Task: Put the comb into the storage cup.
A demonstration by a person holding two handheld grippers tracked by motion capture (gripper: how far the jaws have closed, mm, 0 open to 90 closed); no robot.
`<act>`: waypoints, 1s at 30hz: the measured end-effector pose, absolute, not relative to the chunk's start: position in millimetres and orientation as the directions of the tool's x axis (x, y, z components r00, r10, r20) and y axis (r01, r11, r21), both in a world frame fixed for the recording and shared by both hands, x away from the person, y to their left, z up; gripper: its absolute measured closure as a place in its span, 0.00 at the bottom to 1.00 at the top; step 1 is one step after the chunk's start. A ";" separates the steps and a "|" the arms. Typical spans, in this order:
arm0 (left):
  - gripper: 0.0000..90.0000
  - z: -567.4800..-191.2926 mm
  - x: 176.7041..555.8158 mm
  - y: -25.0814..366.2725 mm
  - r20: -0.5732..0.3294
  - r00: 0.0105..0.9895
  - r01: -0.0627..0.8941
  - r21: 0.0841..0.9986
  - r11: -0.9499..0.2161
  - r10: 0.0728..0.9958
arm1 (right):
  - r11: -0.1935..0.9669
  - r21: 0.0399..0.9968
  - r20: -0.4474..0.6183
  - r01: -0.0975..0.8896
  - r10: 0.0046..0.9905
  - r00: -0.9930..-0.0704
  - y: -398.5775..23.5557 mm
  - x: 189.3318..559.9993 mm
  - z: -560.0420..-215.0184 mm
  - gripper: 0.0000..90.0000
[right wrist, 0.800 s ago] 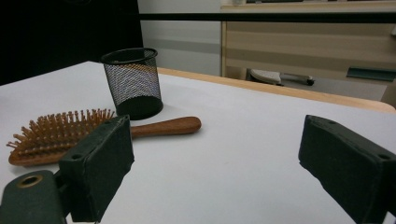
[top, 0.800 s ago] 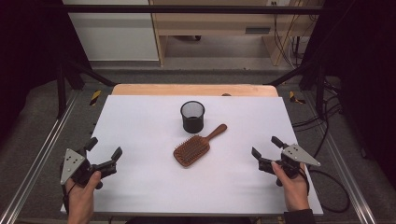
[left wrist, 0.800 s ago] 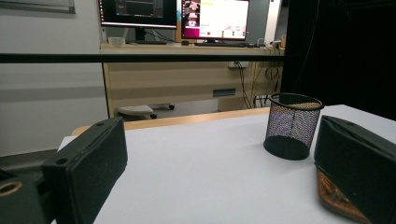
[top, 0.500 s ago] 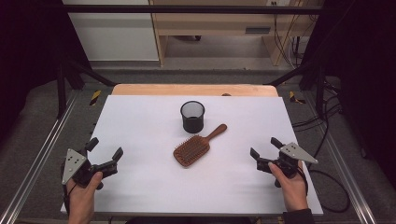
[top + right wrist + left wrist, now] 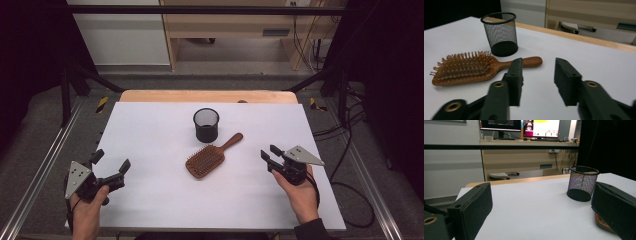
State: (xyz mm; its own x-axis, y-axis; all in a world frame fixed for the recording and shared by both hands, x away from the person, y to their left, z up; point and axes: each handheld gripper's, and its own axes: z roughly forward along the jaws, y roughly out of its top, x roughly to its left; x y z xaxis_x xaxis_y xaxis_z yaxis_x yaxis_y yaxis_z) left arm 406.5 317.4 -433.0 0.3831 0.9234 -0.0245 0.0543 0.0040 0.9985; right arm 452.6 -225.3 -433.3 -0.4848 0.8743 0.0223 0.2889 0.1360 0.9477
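A: From above, what lay on the white table (image 5: 150, 135)?

B: A brown wooden hairbrush (image 5: 209, 159), bristles up, just before a black mesh cup (image 5: 206, 125). The left gripper (image 5: 111, 167) and the right gripper (image 5: 268, 154) were both released and empty.

A: And the gripper views?

B: Left jaws stood wide; right jaws were parted near the brush handle, not touching.

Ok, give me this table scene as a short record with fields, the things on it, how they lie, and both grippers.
surface: white table
hairbrush: wooden, lying bristles up, handle toward the cup
mesh cup: black, upright, just behind the brush, apart from it
left gripper: jaws wide open, nothing between them, near the table's left edge
right gripper: jaws open, nothing held, pointing toward the brush handle
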 end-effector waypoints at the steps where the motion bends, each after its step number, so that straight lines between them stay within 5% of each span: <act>1: 0.04 -433.0 406.5 317.4 -0.025 0.383 0.054 0.999 0.004 0.923 | 0.136 0.948 0.022 0.289 0.874 -0.485 -225.3 452.6 -433.3 0.67; 10: 0.04 -433.6 407.2 316.3 -0.021 0.385 0.060 0.998 -0.003 0.923 | 0.276 0.909 -0.070 0.312 0.839 -0.540 -183.8 498.3 -399.8 0.99; 30: 0.04 -433.2 408.7 317.8 -0.020 0.380 0.062 0.998 -0.004 0.925 | 0.336 0.846 -0.052 0.414 0.824 -0.564 -134.0 568.6 -400.7 1.00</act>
State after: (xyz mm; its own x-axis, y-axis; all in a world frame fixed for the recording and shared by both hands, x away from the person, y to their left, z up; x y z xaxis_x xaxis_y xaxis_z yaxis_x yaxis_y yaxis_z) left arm 408.7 317.8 -433.2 0.3799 0.9248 -0.0201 0.0616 -0.0036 0.9981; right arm 568.6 -134.0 -400.7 -0.5635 0.8244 -0.0522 0.4136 0.3363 0.8461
